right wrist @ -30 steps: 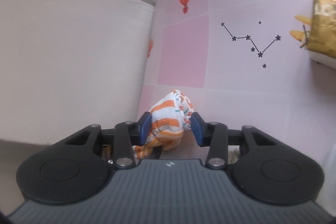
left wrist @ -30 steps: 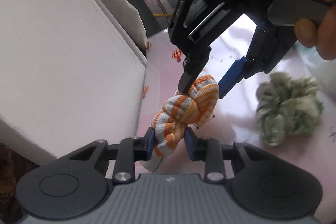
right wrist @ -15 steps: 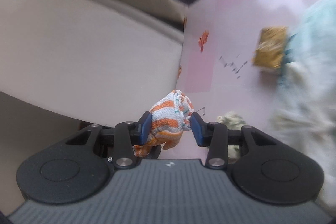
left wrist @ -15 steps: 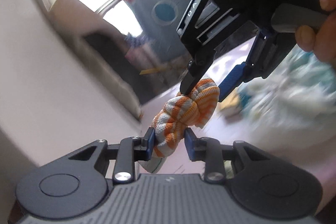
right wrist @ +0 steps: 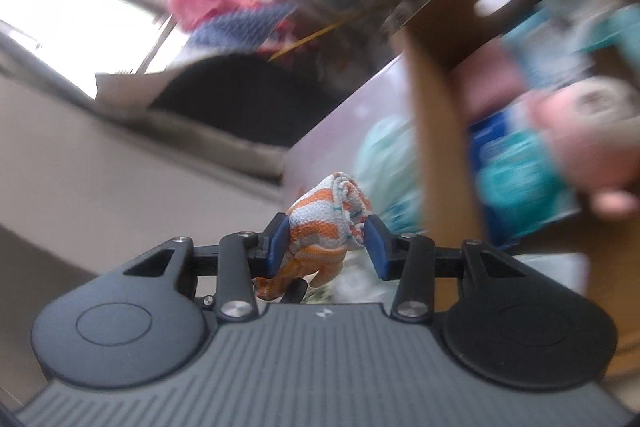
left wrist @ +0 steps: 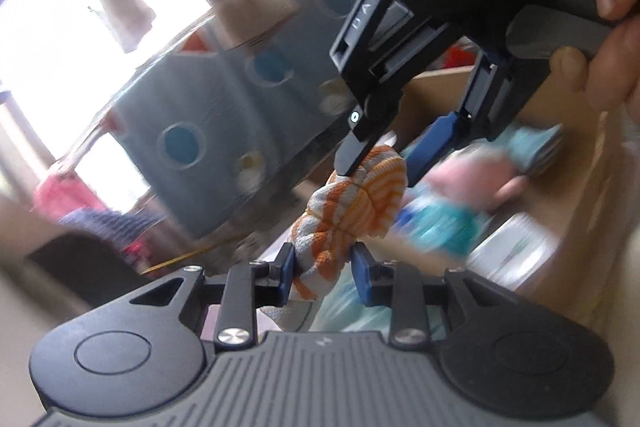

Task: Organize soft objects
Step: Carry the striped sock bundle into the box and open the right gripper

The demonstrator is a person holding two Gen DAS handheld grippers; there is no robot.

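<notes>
Between the two grippers we find the sock roll (left wrist: 352, 211), orange-and-white striped, carried clear of any surface. We note the left gripper (left wrist: 323, 269) clenched on its near end and the right gripper (left wrist: 378, 163) clamped on its far end; in the right wrist view the right gripper (right wrist: 326, 241) has the knit bulging between its blue pads, and its jaws have just been easing slightly wider with the roll between them and pressed on both sides. We judge the two-ended grip serves to keep the bundle from unrolling during transport. A hand (left wrist: 600, 27) holds the right tool's handle. The roll's long axis runs from the left pads up and away toward the right fingertips, its folded cuff end facing the right camera. Ahead stands a cardboard box (right wrist: 436, 131) holding blurred soft items; we judge it the intended destination. Surroundings are too smeared to report further.
</notes>
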